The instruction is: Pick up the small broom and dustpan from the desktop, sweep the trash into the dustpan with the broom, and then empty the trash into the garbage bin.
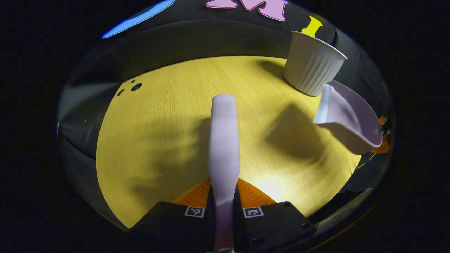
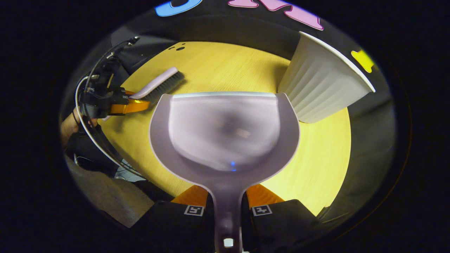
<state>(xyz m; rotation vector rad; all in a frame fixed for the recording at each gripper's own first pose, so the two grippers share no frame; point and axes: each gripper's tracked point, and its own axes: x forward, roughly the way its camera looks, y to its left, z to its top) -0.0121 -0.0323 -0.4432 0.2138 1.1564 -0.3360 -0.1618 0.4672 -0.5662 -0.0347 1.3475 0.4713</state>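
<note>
My left gripper (image 1: pixel 224 198) is shut on the handle of the small lilac broom (image 1: pixel 223 140), which points forward over the yellow tabletop (image 1: pixel 158 133). In the right gripper view that broom (image 2: pixel 160 83) shows its dark bristles, held by the left gripper (image 2: pixel 135 105) at the left. My right gripper (image 2: pixel 226 203) is shut on the handle of the lilac dustpan (image 2: pixel 225 133), held above the table; its pan looks empty. From the left gripper view the dustpan (image 1: pixel 346 117) hangs tilted at the right, just below the white ribbed garbage bin (image 1: pixel 311 65). The bin (image 2: pixel 320 84) stands at the table's far right.
Small dark holes (image 1: pixel 135 86) mark the tabletop's far left corner. A hand and cables (image 2: pixel 84 116) sit behind the left gripper at the table's left edge. Beyond the near-left table edge lies the floor (image 2: pixel 112 200).
</note>
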